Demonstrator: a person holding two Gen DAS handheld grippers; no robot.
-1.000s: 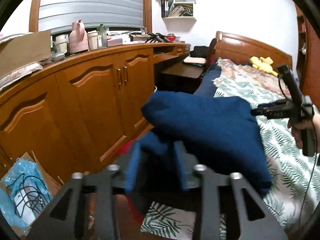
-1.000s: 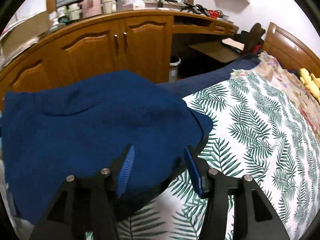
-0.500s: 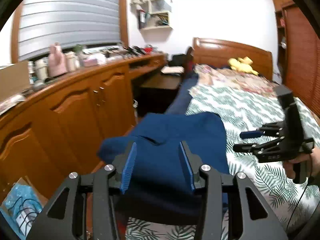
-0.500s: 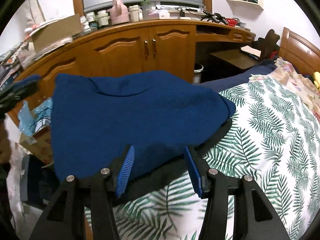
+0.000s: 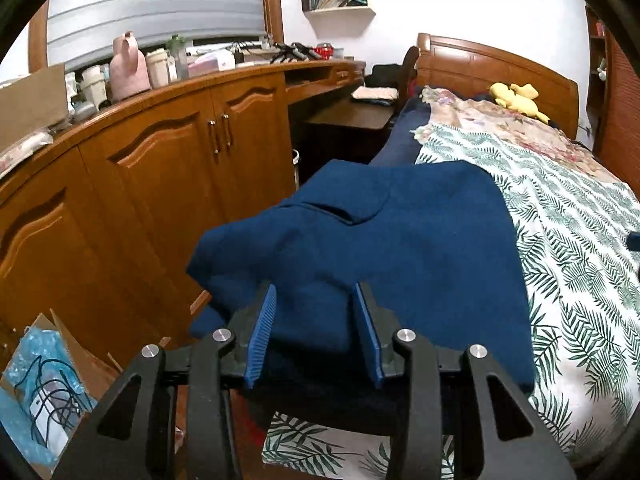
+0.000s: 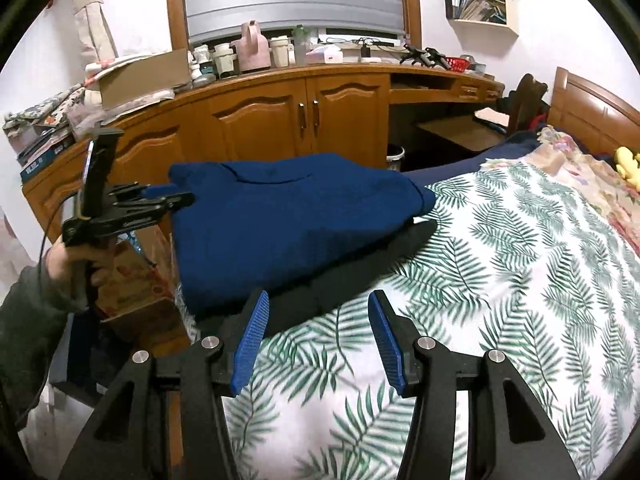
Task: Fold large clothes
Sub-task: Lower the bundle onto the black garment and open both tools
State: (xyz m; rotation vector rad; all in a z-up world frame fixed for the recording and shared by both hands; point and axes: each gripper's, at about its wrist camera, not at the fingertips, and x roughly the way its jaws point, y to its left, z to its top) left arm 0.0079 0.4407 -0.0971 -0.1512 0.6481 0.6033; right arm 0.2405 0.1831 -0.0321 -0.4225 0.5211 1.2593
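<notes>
A dark blue sweater (image 5: 400, 248) lies folded at the near corner of the bed, over a black layer (image 6: 360, 272) that shows under its edge. My left gripper (image 5: 314, 332) is at the sweater's near edge. Its jaws are closing, a fold of the blue cloth sits between the pads, and I see no pinch in it. In the right wrist view the left gripper (image 6: 180, 196) touches the sweater's (image 6: 288, 216) left edge, held by a hand (image 6: 76, 256). My right gripper (image 6: 316, 332) stands open over the leaf-print cover (image 6: 500, 280), back from the sweater, with nothing between its fingers.
A wooden cabinet run (image 5: 160, 160) with cluttered top stands close along the bed's left. Cardboard boxes (image 6: 136, 276) and a blue bag (image 5: 36, 392) sit on the floor beside the bed corner. A yellow plush toy (image 5: 516, 100) lies by the headboard (image 5: 500, 64).
The sweater went from bunched up around the left fingers to lying flat on the bed corner. My right gripper drew back off it to the right, almost out of the left wrist view.
</notes>
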